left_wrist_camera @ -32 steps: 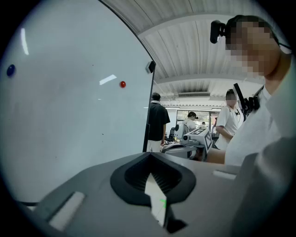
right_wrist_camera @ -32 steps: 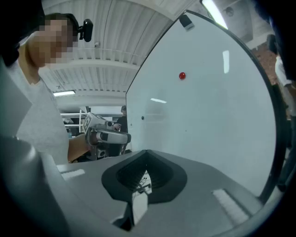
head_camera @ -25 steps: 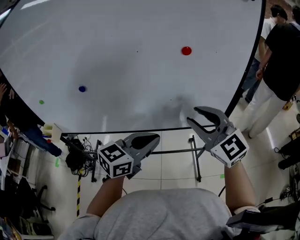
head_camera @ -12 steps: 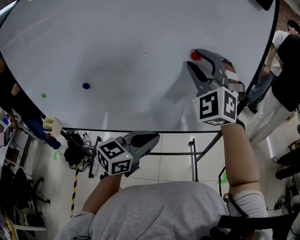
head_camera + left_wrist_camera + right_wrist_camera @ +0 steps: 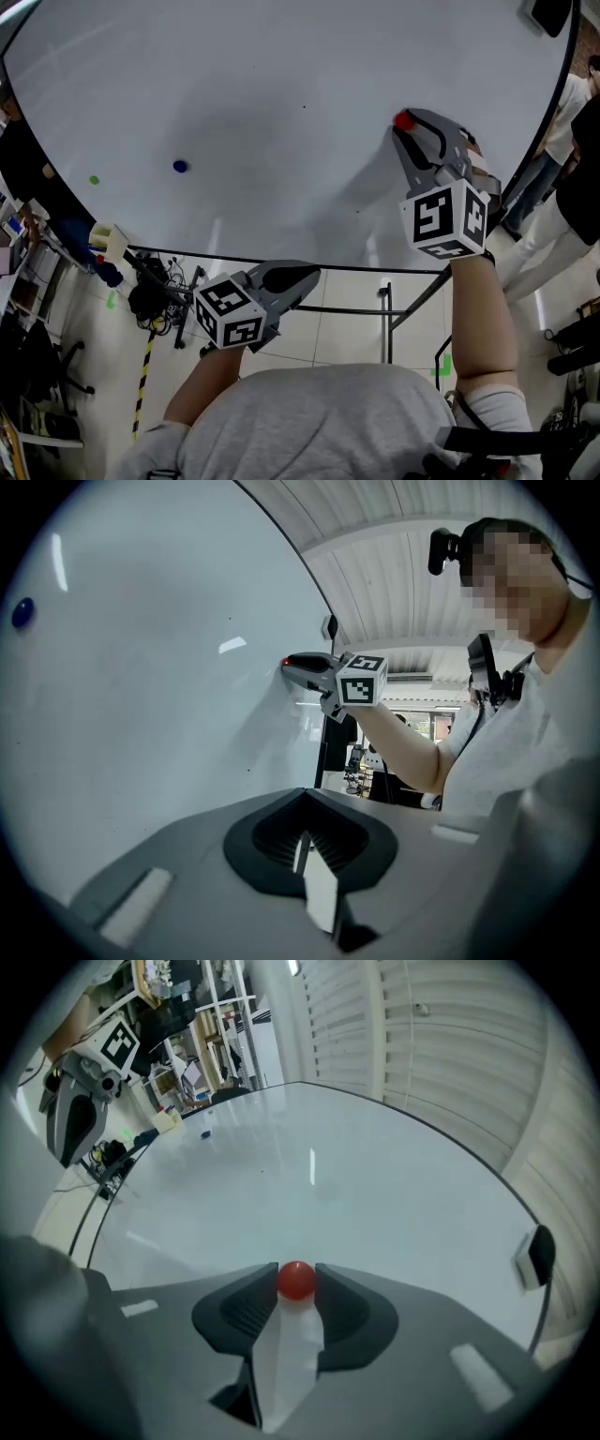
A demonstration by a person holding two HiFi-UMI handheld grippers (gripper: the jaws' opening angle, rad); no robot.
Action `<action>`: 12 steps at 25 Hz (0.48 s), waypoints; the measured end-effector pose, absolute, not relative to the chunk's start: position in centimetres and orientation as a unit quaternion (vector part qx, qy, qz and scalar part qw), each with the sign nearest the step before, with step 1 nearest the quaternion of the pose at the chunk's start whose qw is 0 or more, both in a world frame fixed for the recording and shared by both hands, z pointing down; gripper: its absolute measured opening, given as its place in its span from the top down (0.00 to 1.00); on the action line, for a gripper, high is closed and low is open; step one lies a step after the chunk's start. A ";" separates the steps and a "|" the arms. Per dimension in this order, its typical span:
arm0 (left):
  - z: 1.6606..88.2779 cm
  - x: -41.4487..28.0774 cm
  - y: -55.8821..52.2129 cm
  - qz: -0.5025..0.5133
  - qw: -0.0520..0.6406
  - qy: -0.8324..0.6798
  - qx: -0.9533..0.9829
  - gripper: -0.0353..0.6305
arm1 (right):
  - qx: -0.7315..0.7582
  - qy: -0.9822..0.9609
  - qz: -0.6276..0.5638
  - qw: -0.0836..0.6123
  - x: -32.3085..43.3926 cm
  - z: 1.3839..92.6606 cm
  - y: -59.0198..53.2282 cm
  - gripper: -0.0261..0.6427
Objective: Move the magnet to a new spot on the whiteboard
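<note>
As the right gripper [image 5: 297, 1276]'s fingers [image 5: 246, 1305] close on the magnet [image 5: 296, 1281] between them, the left gripper [image 5: 305, 841] hangs shut, farther off.

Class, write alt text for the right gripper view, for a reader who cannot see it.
The right gripper is closing its jaws on a small red magnet, which sits between their tips against the whiteboard. The board stretches away, with a tiny blue magnet far off and the left gripper at the upper left.
</note>
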State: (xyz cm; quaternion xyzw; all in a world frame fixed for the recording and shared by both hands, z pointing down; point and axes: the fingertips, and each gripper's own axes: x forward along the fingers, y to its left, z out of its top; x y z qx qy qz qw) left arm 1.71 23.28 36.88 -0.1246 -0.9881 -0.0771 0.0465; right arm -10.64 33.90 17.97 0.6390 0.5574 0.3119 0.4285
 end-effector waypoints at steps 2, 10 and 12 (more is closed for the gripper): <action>36.7 1.6 23.4 -0.075 0.044 -0.988 -0.126 0.97 | 0.676 0.544 0.295 0.400 -10.4 18.2 33.3 0.77; 36.0 1.1 23.5 -0.060 0.030 -0.989 -0.132 0.97 | 0.917 0.370 0.140 0.049 -8.7 33.2 23.9 0.77; 36.6 0.6 23.5 -0.066 0.034 -0.989 -0.127 0.97 | 0.925 0.359 0.125 -0.002 -8.0 36.8 22.1 0.77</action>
